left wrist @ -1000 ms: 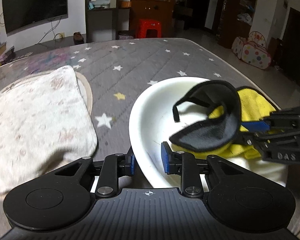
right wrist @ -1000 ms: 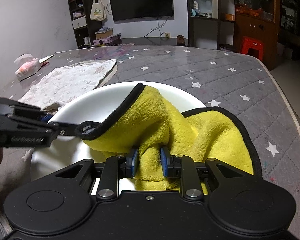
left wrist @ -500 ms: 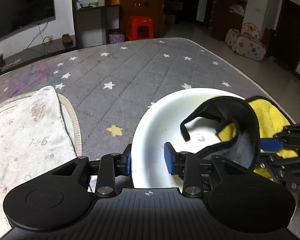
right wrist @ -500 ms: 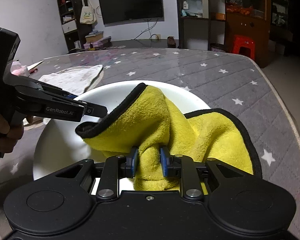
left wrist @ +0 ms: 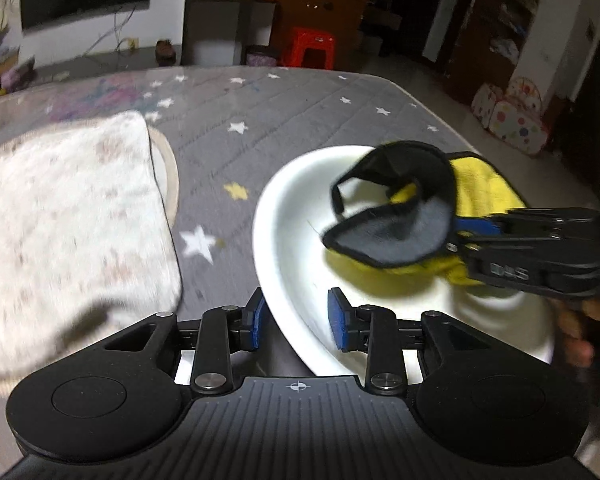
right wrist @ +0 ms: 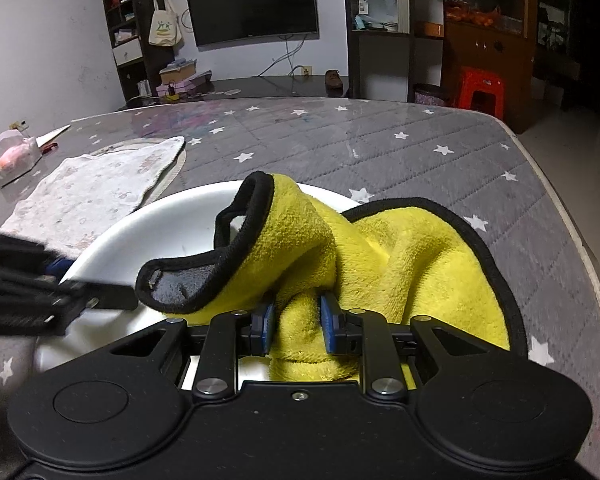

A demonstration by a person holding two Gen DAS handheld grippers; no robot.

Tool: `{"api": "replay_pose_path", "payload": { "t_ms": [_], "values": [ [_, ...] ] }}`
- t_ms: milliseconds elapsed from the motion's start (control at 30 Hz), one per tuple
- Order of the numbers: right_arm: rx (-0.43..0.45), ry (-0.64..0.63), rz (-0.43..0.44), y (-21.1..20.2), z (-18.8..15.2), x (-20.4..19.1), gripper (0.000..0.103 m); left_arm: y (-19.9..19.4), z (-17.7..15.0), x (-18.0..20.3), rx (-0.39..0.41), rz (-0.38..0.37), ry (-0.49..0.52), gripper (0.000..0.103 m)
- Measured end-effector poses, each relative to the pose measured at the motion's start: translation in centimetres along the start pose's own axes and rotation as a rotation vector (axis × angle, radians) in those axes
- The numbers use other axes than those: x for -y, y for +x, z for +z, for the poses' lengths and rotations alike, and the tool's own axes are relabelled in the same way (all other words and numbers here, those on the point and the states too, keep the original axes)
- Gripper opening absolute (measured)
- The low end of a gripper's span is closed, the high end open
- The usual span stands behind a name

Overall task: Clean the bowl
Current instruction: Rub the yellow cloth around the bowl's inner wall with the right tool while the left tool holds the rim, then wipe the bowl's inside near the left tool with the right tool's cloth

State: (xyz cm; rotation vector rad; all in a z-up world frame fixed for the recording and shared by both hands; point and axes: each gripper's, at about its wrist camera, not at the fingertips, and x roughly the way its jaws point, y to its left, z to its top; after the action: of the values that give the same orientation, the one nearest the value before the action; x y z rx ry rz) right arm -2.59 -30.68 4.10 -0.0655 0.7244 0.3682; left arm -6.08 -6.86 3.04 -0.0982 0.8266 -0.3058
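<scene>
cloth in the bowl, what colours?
The cloth is yellow plush with black edging and a grey reverse side; the right wrist view shows it best.

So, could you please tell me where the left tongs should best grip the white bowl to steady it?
Grip the white bowl at its near rim, from the side nearest the left tongs, one pad inside, one outside. That thin wall is bare and sits between the open pads; the yellow cloth, clamped by the right tongs, fills the far side.
</scene>
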Motion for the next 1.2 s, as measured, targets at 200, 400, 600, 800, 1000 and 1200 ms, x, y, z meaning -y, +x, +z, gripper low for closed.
{"api": "replay_pose_path", "payload": {
  "t_ms": [200, 400, 600, 800, 1000, 1200],
  "values": [
    [0.001, -0.006, -0.002, 0.0, -0.1, 0.0, 0.025, -1.1, -1.9, 1.0, -0.014, -0.028, -0.038, 0.037],
    [-0.002, -0.014, -0.011, -0.4, -0.4, 0.1, 0.025, -1.4, -2.1, 1.3, -0.011, -0.033, -0.03, 0.036],
    [-0.007, -0.027, -0.018, -1.5, -1.5, -0.1, 0.025, -1.4, -2.1, 1.0, -0.007, -0.041, -0.018, 0.033],
    [-0.017, -0.036, -0.002, -2.7, -2.3, -0.6, 0.025, -1.4, -1.3, 0.8, -0.019, -0.039, 0.068, 0.031],
    [-0.037, -0.028, 0.05, -3.9, -2.9, -0.9, 0.025, 0.2, 0.4, 0.5, -0.054, -0.013, 0.172, 0.029],
    [-0.055, -0.017, 0.088, -4.6, -3.0, -1.4, 0.025, 1.9, 3.0, 0.5, -0.066, 0.005, 0.23, 0.028]
  ]
}}
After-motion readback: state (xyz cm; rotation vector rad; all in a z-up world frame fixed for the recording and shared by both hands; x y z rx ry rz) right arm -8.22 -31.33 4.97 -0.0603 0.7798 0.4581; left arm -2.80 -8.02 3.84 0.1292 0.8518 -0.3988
